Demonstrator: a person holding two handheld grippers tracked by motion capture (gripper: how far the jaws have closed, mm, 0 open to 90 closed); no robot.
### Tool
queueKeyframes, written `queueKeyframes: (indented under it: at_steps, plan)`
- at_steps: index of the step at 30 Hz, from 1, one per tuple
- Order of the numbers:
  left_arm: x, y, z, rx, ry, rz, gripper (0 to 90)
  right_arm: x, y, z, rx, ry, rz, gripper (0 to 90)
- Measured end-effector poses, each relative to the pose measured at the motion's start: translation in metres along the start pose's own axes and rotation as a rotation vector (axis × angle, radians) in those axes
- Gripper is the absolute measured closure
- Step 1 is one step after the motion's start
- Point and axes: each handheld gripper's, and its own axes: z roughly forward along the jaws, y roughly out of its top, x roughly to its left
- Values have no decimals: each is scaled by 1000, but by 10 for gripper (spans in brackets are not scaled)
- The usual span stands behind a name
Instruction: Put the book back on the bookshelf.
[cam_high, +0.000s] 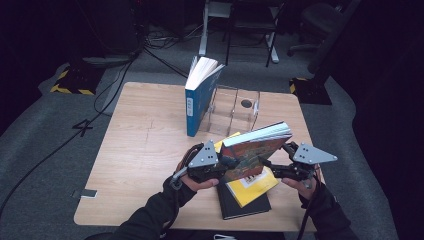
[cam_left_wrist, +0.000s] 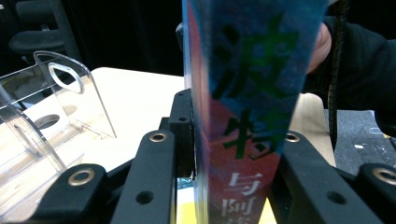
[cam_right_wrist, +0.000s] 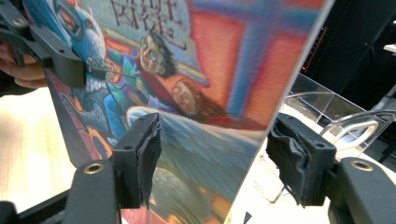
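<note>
A colourful illustrated book (cam_high: 255, 147) hangs tilted above the table's front right. My left gripper (cam_high: 222, 165) is shut on its spine end; in the left gripper view the blue and red spine (cam_left_wrist: 247, 93) stands upright between the black jaws. My right gripper (cam_high: 272, 167) is at the book's other side. In the right gripper view its jaws stand open around the book's front cover (cam_right_wrist: 210, 70) and page edge, with a gap at the right pad (cam_right_wrist: 294, 158). The left gripper's black jaw (cam_right_wrist: 56, 51) shows on the cover at upper left.
A blue book (cam_high: 200, 97) stands upright, fanned open, against a clear acrylic stand (cam_high: 232, 107) at the far middle of the wooden table (cam_high: 145, 150). Under the held book lie a yellow book (cam_high: 252, 185) and a black one (cam_high: 245, 205). Chairs stand beyond the table.
</note>
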Motion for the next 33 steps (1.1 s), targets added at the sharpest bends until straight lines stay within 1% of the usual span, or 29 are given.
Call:
queueKeyframes:
  at_steps: [2,3,5,6,7,9,11,14,16,17,18,19,21,25,26,27,30,33]
  plan:
    - [0,2,0,-8,2,-2,699,0,0,1,-2,-1,8,373]
    - [1,5,-1,-17,-1,4,696,0,0,0,-6,1,12,377]
    - [0,10,-1,-27,-4,-2,665,-1,-1,-1,-12,10,24,391]
    - [0,14,-1,-26,1,-3,656,-1,-1,-1,-12,10,23,393]
    - [0,14,-1,-26,1,-3,645,-1,0,0,-14,5,17,394]
    - [0,22,-1,-44,7,-12,632,0,0,-1,-14,5,18,396]
    - [-1,27,-1,-57,18,-6,626,0,0,-1,-14,4,18,398]
    - [-1,33,0,-62,26,0,622,0,0,-1,-13,3,13,399]
    - [-1,34,0,-61,22,-6,617,0,0,0,-13,2,13,400]
    - [-1,37,2,-59,31,-4,615,0,0,0,-13,2,13,400]
    - [-1,38,2,-60,28,-8,614,0,0,0,-14,2,13,400]
    - [-1,39,2,-59,27,-5,620,0,0,0,-11,2,15,400]
    - [-1,42,2,-57,37,0,641,0,0,0,-11,0,14,400]
    - [2,47,2,-70,27,-35,676,0,0,0,-12,-3,14,399]
    - [2,47,2,-70,27,-35,688,0,0,0,-12,-5,12,398]
    - [2,50,2,-58,39,-28,700,0,0,1,-9,-7,6,396]
    - [1,52,3,-52,43,-27,722,1,0,1,3,-13,5,388]
    - [1,54,3,-35,59,-23,730,-1,-1,0,1,-15,6,385]
